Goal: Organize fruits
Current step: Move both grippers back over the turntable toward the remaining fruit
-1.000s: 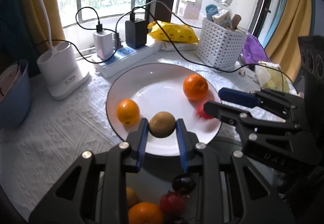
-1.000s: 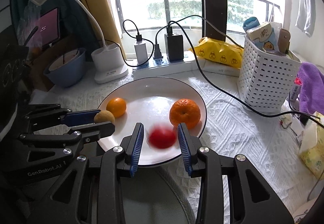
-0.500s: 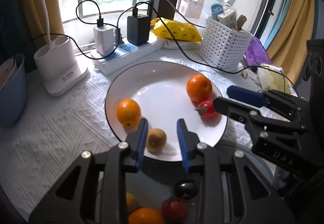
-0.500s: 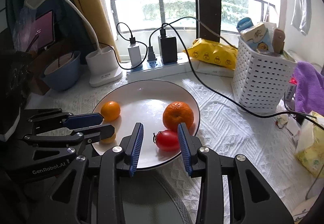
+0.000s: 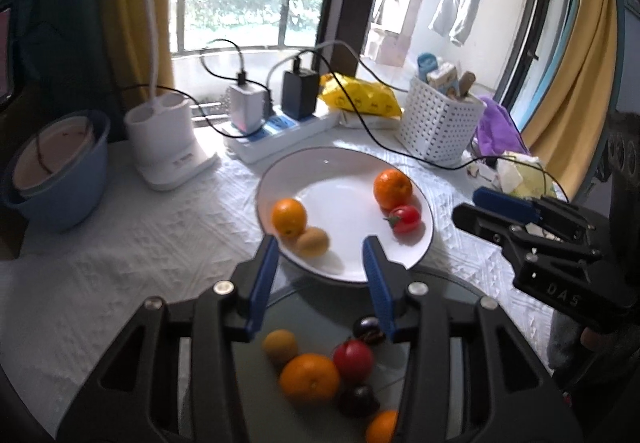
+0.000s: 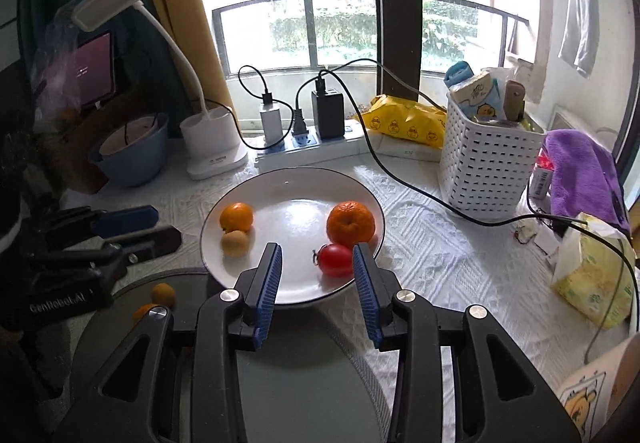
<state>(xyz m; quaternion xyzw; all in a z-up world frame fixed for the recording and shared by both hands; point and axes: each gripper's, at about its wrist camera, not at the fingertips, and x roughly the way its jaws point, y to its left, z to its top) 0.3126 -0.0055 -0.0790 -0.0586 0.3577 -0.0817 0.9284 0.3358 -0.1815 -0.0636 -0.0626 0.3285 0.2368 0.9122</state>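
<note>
Left wrist view — left hand-held gripper now wide, empty, kiwi released, right hand-held gripper likewise off tomato

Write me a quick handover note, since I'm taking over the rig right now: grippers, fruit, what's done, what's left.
Left gripper: open, empty, near the plate's front edge.
Right gripper: open, empty; the tomato lies on the plate just ahead of it.
White plate holds four fruits: small orange, kiwi, big orange, tomato.
Left: fruit on the dark tray in front, including an orange, a red fruit and dark ones.
</note>
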